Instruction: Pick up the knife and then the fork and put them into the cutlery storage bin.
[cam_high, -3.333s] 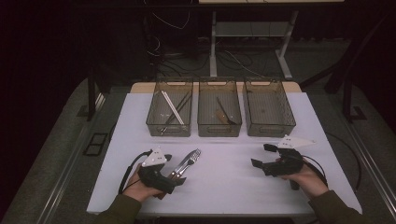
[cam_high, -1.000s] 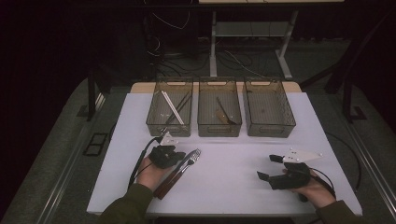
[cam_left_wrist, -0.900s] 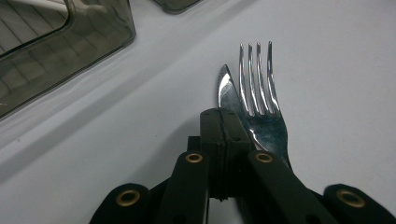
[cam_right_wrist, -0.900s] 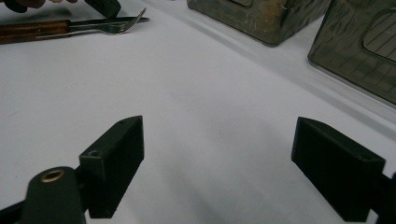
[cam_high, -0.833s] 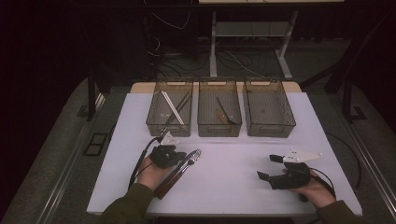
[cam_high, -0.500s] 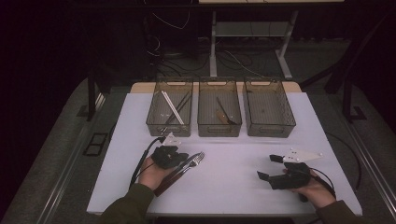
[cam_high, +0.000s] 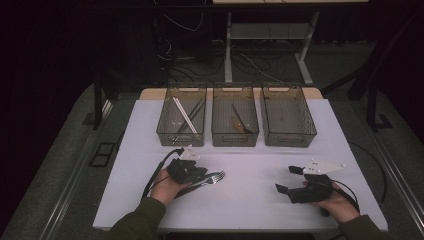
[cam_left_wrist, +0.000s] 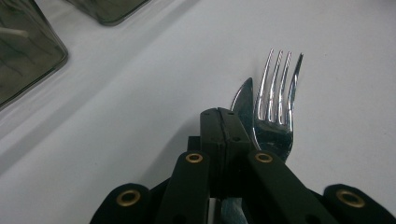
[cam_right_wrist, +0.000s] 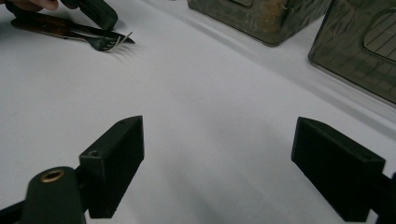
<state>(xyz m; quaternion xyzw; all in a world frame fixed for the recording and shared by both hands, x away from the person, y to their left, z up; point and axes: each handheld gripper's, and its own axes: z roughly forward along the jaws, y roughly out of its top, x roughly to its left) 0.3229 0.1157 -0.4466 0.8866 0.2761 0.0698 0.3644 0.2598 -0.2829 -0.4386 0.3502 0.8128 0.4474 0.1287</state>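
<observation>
Working over a white tabletop in a dark room, near three bins. Left gripper jaws pressed together beside fork and knife, needing one piece singled out; right gripper jaws spread, idling.

No readable text, labels, brands, numbers or signs on anything in view.

Fork handle hidden under closed left gripper, w/ knife mostly covered behind. Contents of bins too small to identify.
</observation>
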